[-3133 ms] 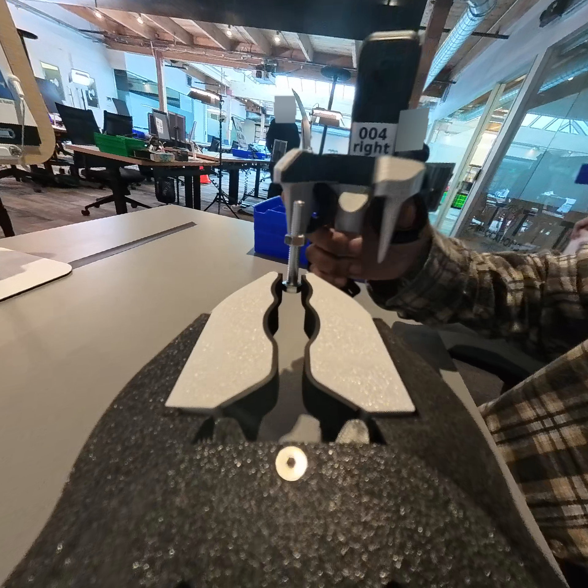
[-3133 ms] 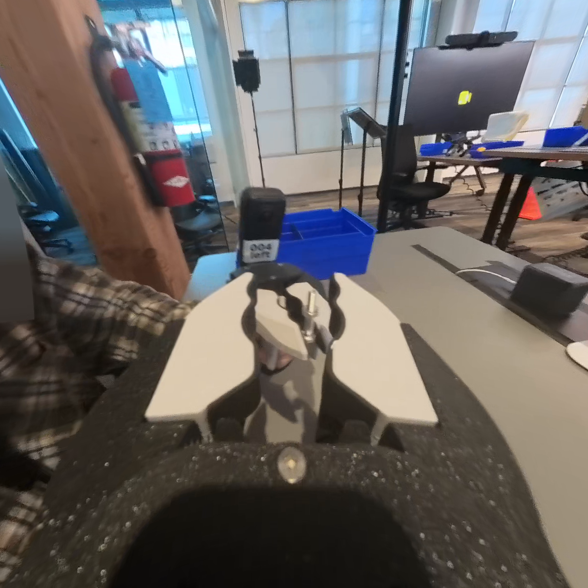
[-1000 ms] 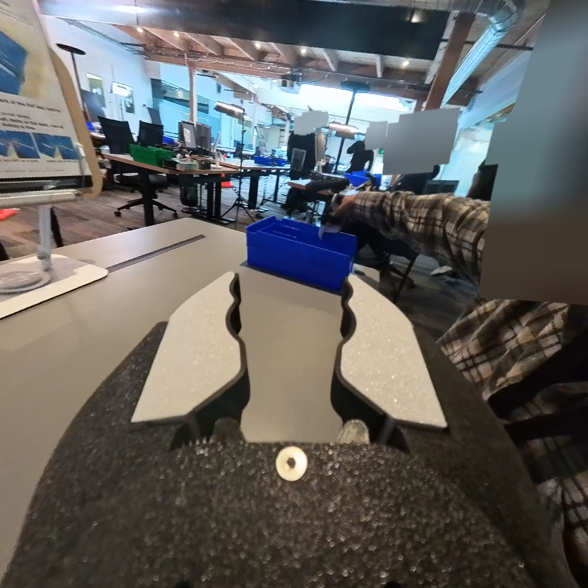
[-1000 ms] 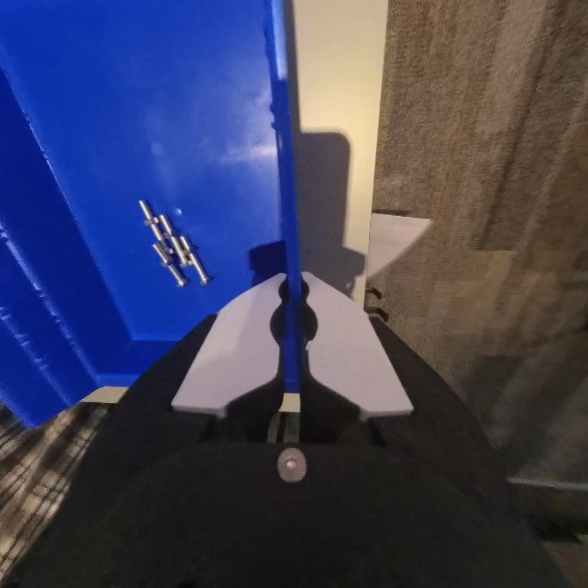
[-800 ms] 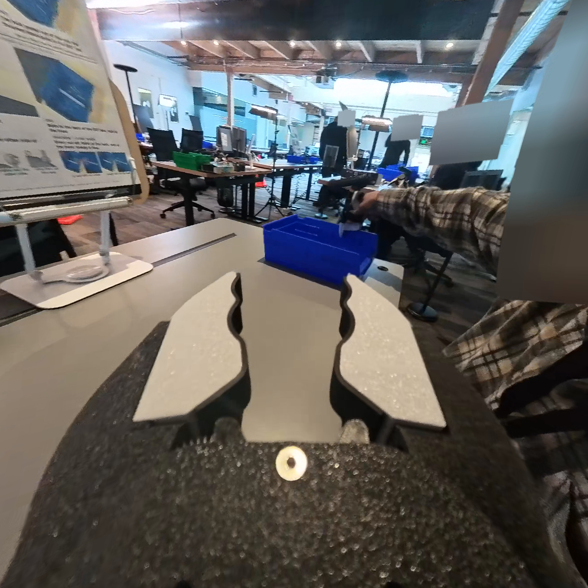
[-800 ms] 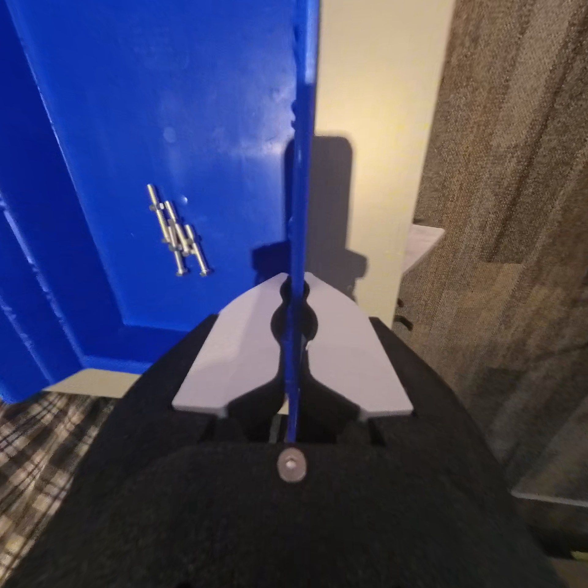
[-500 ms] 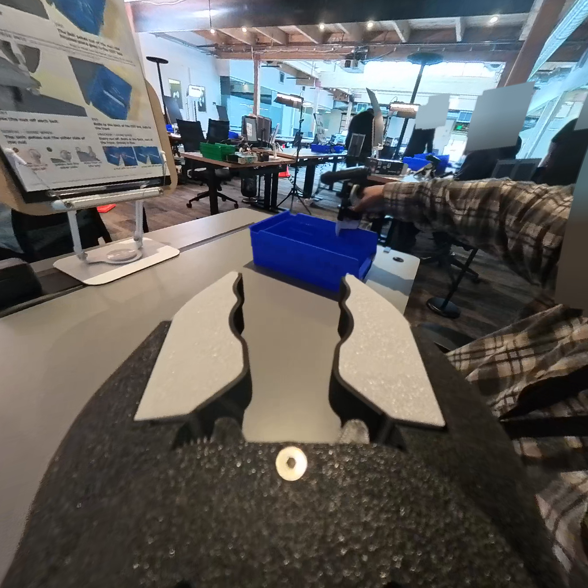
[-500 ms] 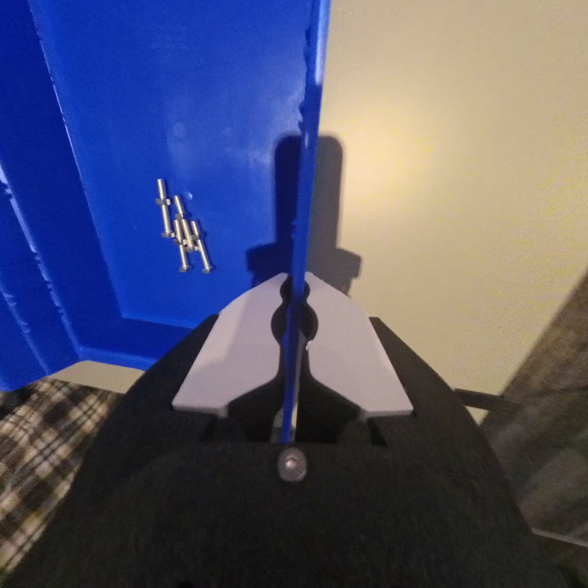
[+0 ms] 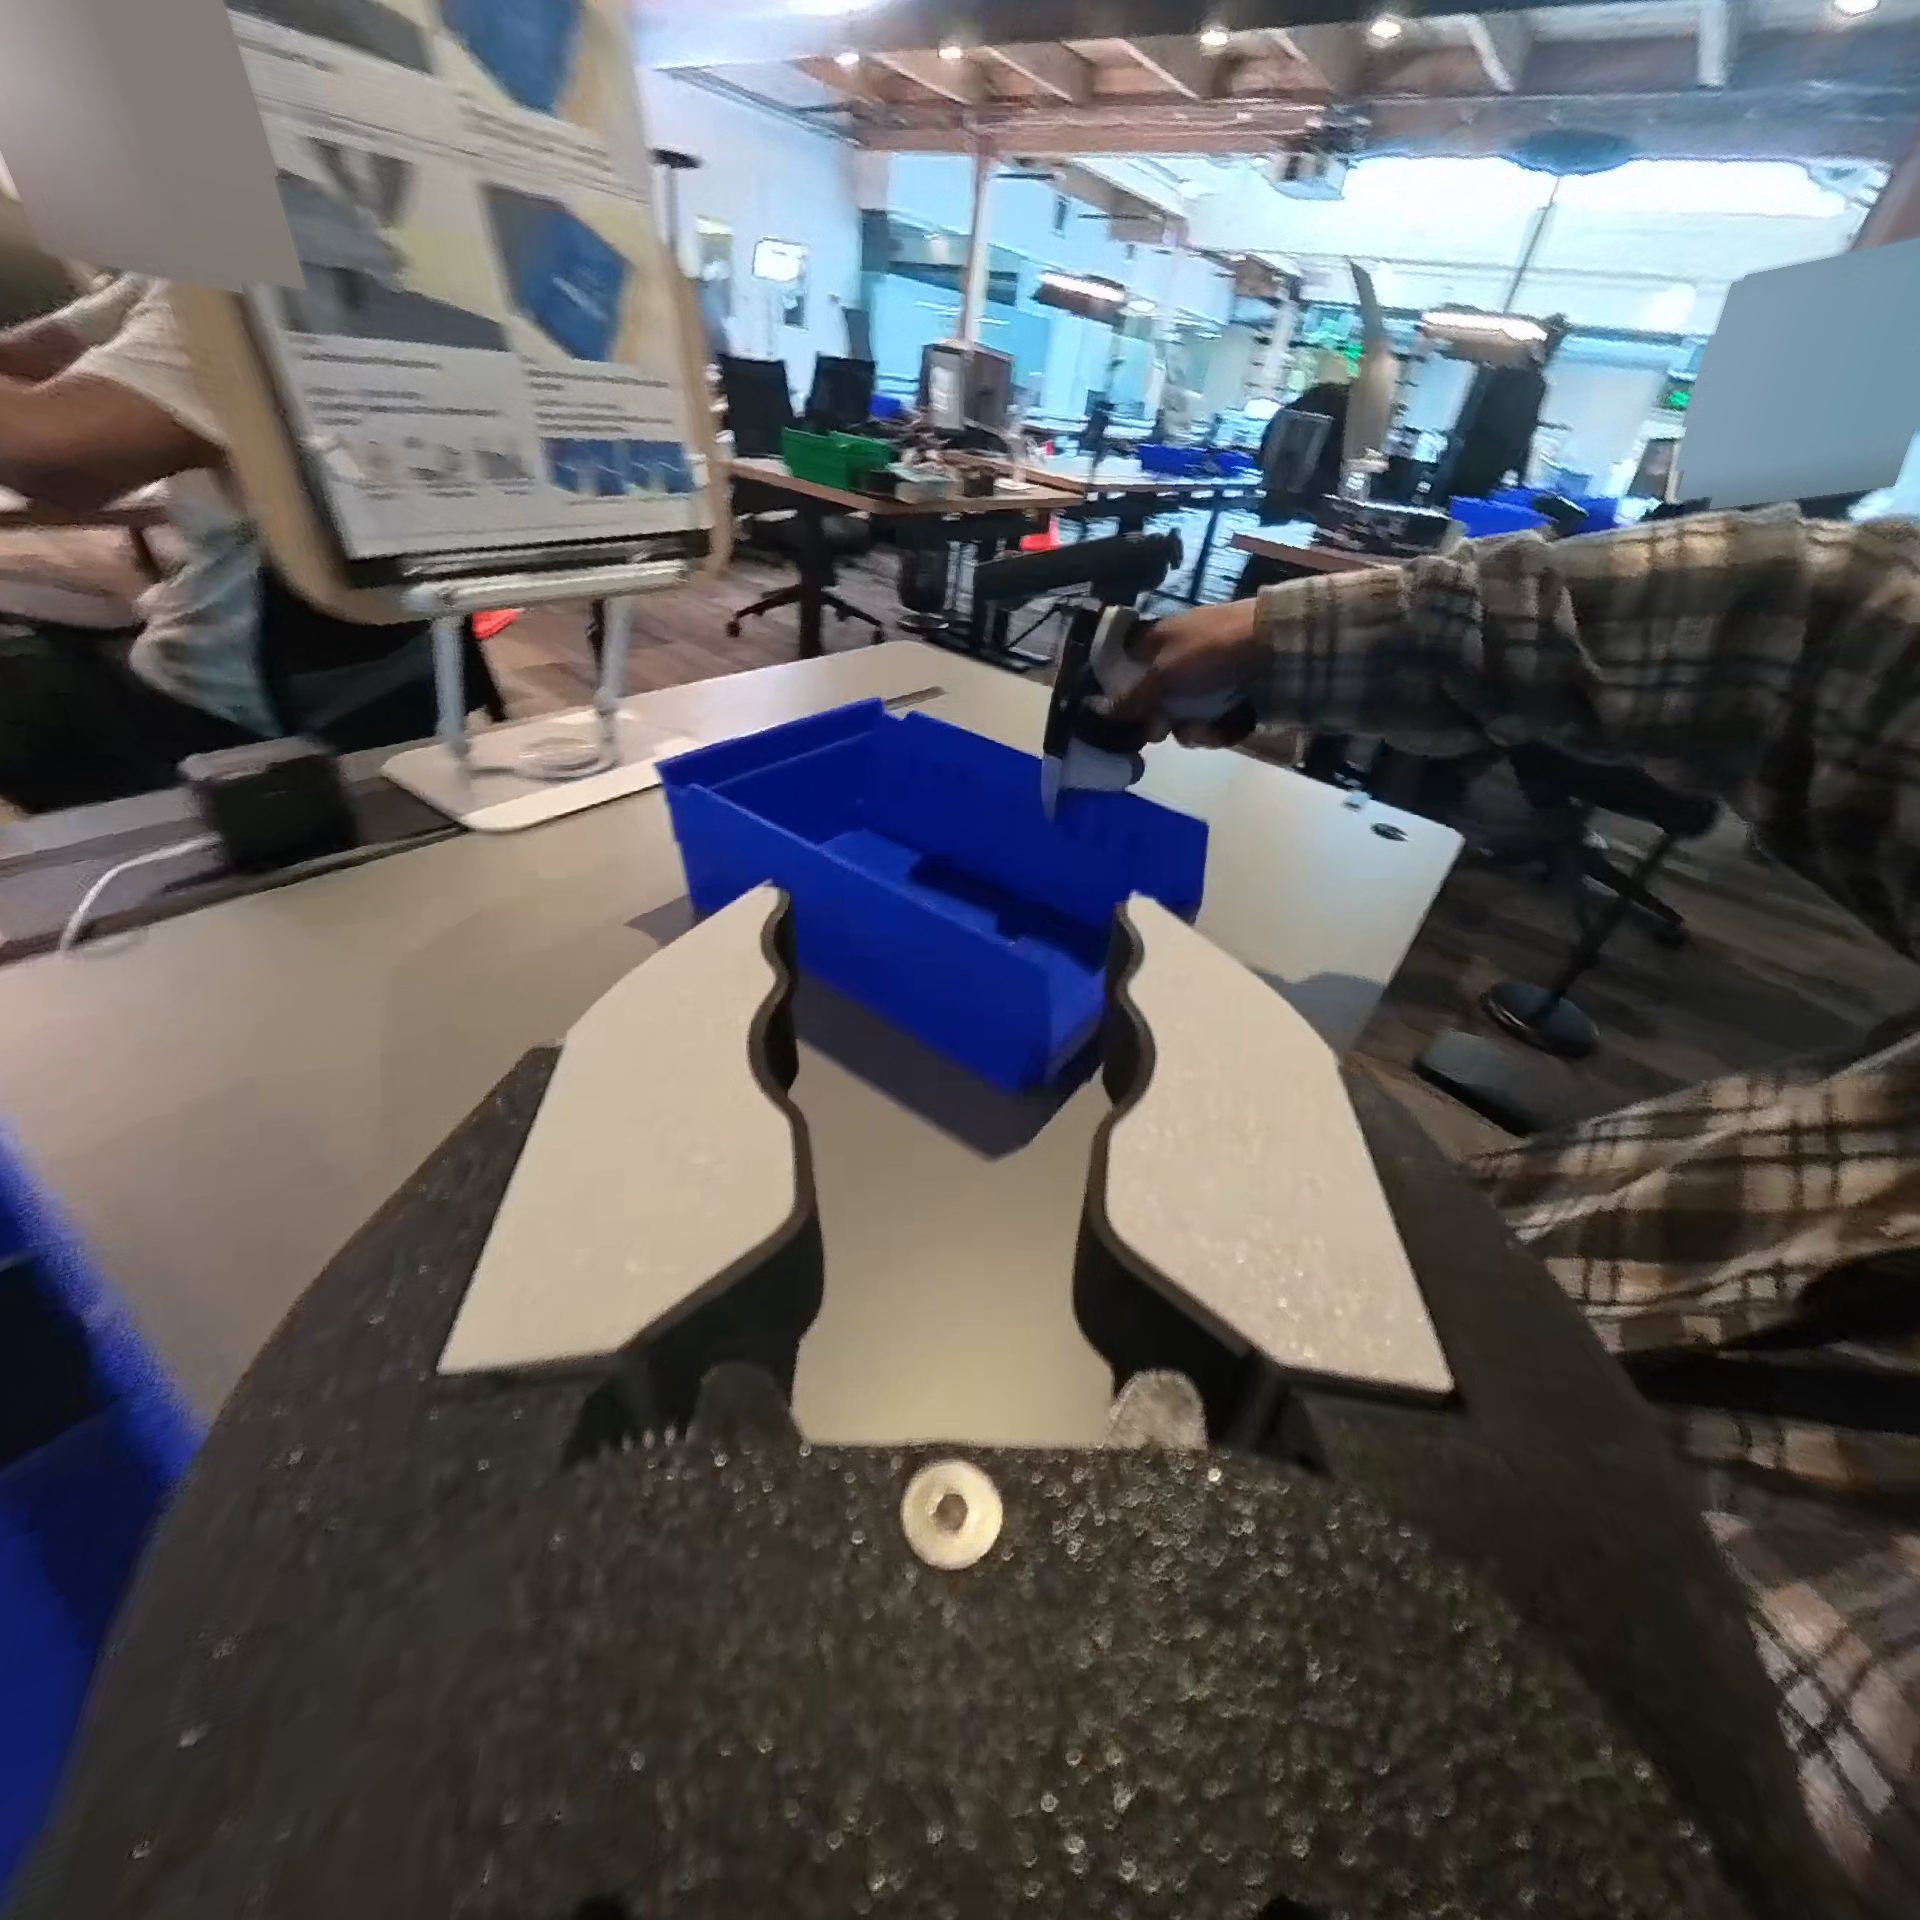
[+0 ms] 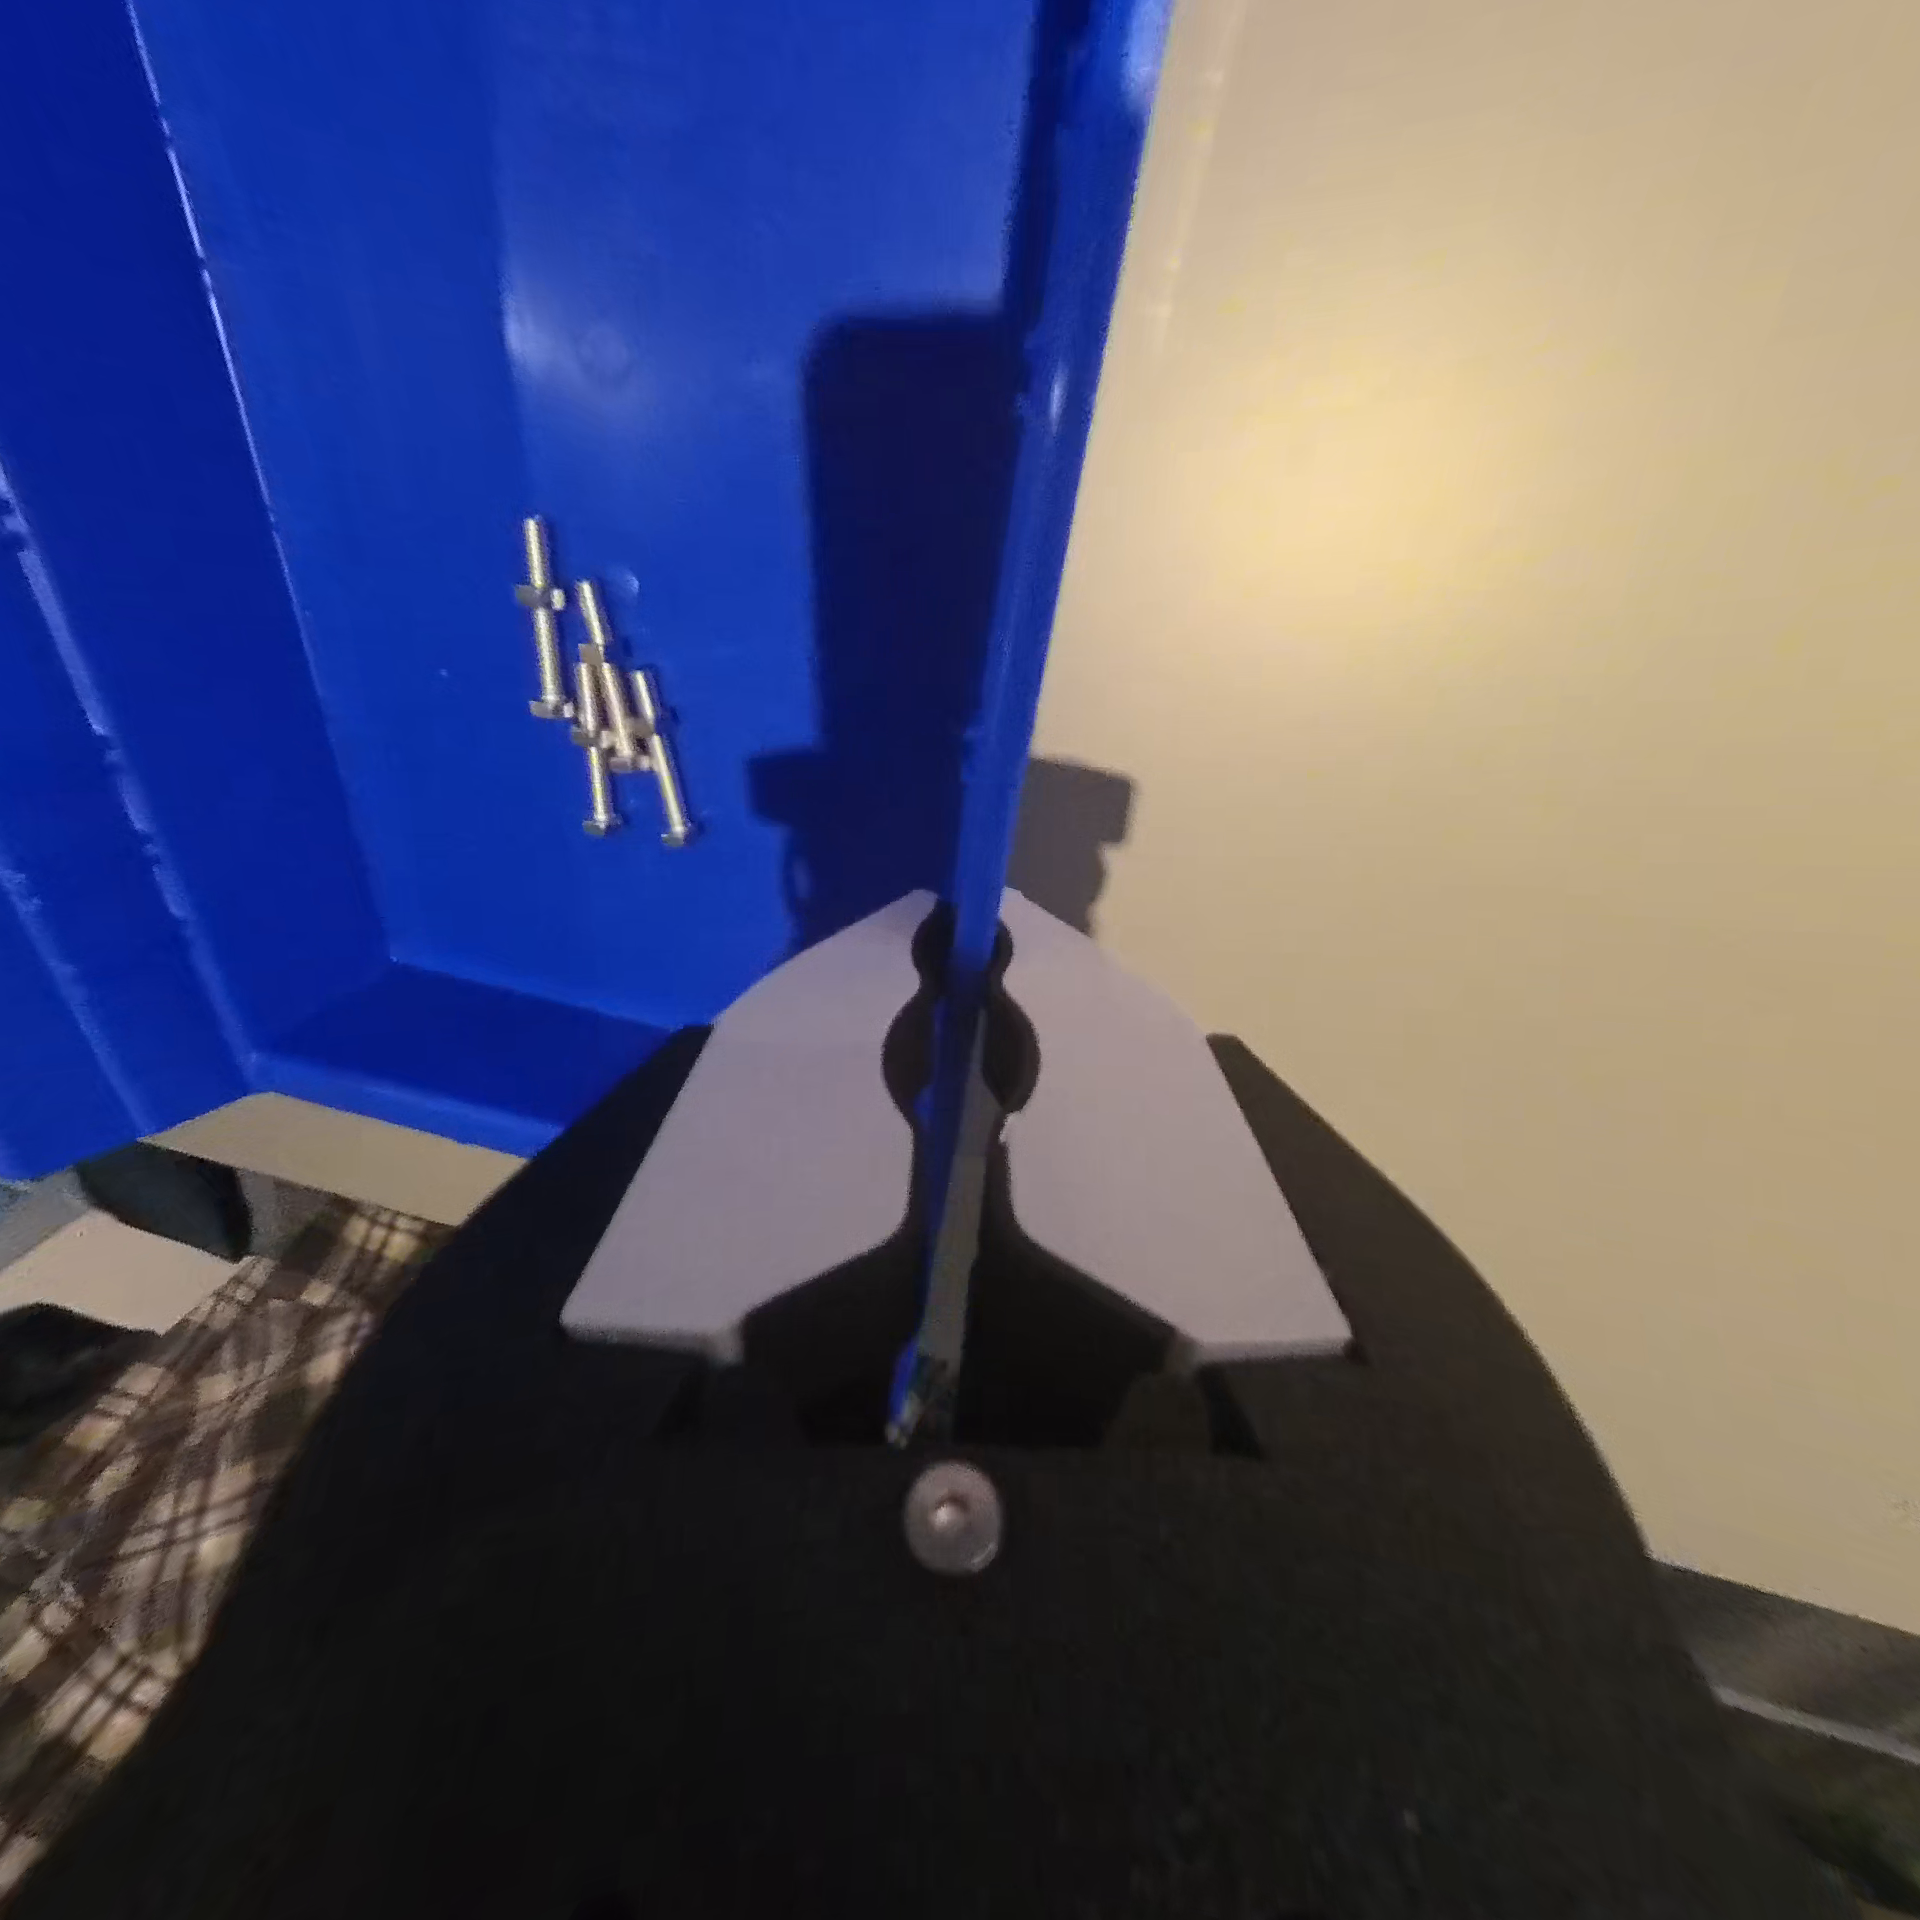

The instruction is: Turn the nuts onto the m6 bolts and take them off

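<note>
Your left gripper (image 9: pixel 951 1049), with its two pale grey, wavy-edged flat fingers, stands wide apart and bare, held level and low above the table. Your right gripper (image 10: pixel 961 997) points straight down, its fingers (image 10: pixel 831 1122) pinched on the thin blue plastic bin wall (image 10: pixel 1039 499), your plaid-sleeved arm (image 9: pixel 1538 644) stretched out.

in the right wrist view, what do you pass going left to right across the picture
Blue bin floor → cluster of bolts → bin side wall clamped in the right gripper's jaws → bare table top.
</note>
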Motion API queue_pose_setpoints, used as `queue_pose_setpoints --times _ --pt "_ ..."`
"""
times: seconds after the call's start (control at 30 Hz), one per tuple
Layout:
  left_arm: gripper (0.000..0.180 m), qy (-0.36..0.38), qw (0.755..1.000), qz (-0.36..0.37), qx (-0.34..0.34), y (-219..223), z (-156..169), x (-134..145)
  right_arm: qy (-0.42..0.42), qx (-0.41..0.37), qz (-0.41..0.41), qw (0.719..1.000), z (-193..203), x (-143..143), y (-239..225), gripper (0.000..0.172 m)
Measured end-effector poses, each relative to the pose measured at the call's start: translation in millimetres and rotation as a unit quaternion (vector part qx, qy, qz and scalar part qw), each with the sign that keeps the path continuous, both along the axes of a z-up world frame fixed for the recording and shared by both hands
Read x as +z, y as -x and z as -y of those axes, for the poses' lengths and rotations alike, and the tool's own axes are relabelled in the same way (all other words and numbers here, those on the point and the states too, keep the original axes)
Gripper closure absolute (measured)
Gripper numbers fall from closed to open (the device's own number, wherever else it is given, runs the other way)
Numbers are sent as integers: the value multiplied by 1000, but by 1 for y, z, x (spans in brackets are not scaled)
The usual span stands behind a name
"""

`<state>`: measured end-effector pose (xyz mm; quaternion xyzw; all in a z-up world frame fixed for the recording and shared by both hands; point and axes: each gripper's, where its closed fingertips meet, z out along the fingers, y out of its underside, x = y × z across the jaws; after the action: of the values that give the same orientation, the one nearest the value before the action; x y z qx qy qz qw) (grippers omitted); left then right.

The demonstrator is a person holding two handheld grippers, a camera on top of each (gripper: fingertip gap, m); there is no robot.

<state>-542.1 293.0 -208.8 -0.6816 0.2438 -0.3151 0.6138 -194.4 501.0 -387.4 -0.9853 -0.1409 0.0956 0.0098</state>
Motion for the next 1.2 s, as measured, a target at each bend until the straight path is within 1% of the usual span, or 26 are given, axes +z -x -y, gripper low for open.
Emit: queue_pose_setpoints --times 0.17,0.3,0.47,0.6,0.63,0.67,0.73,0.77,0.8,0.87,0.93,0.97,1.07,1.1,1.13,1.2 --pt "123 26 999 6 34 31 -5 -5 7 14 -10 1000 4 -1 69 168" --pt "122 49 997 -10 67 54 -12 -10 16 -1 -6 1000 7 -1 113 168" --pt "122 56 995 -23 85 68 -17 -10 23 -10 -12 1000 11 0 152 168" --pt "120 63 993 -30 92 73 -22 -12 32 -26 -36 998 14 1 170 167" --pt "119 66 992 -33 98 77 -24 -13 33 -23 -49 998 15 4 171 164" --pt "118 71 991 -38 107 83 -27 -14 24 -17 -59 998 13 8 169 147" --pt "113 84 985 -55 137 104 -36 -14 0 4 -93 996 8 24 158 118" --pt "109 94 980 -73 162 120 -42 -14 -12 12 -129 991 8 36 153 110" --pt "105 105 971 -96 192 141 -50 -14 -32 18 -161 986 9 49 146 110" --pt "96 141 944 -146 260 190 -69 -15 -72 33 -211 974 16 72 125 110" --pt "93 203 910 -189 307 238 -86 -23 -113 52 -238 963 29 86 100 112" --pt "88 243 890 -207 326 260 -93 -30 -124 56 -248 959 38 90 87 112" --pt "80 374 828 -232 346 306 -106 -66 -141 63 -288 945 66 95 56 114" --pt "74 414 805 -236 353 319 -107 -80 -149 61 -294 942 73 94 45 114" --pt "69 451 783 -237 357 329 -108 -93 -156 60 -299 939 80 92 36 115" --pt "68 502 749 -232 364 343 -108 -115 -160 62 -309 936 93 86 20 118"
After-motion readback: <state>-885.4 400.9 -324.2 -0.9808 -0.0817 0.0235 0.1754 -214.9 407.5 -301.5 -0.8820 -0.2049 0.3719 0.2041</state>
